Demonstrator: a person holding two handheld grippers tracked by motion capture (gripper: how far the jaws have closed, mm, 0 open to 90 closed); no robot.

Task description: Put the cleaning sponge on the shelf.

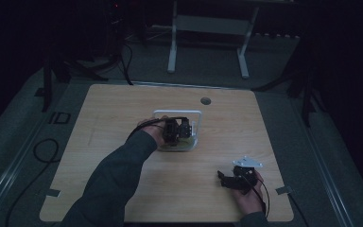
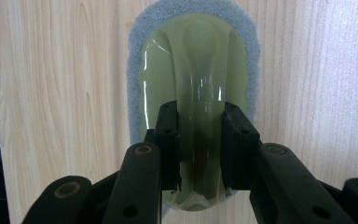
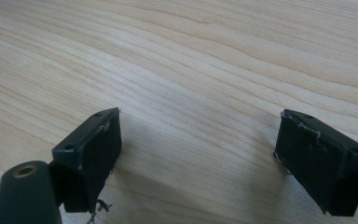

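Note:
A scrubbing pad with a glossy olive-green handle (image 2: 196,60) and a grey felt rim (image 2: 137,42) lies flat on the wooden table (image 1: 118,109). My left gripper (image 2: 199,116) points down on it, and its two black pads press on either side of the handle's raised ridge. From above, the left gripper (image 1: 177,131) sits at the table's middle over the pad (image 1: 185,145), just in front of a white rectangular frame (image 1: 178,112). My right gripper (image 1: 223,179) rests near the front right of the table. Its jaws (image 3: 198,140) stand wide apart over bare wood.
A round cable hole (image 1: 205,100) lies in the tabletop behind the white frame. A white-legged stand (image 1: 208,28) is on the floor beyond the table. A black cable (image 1: 45,151) loops on the floor at the left. The room around is dark.

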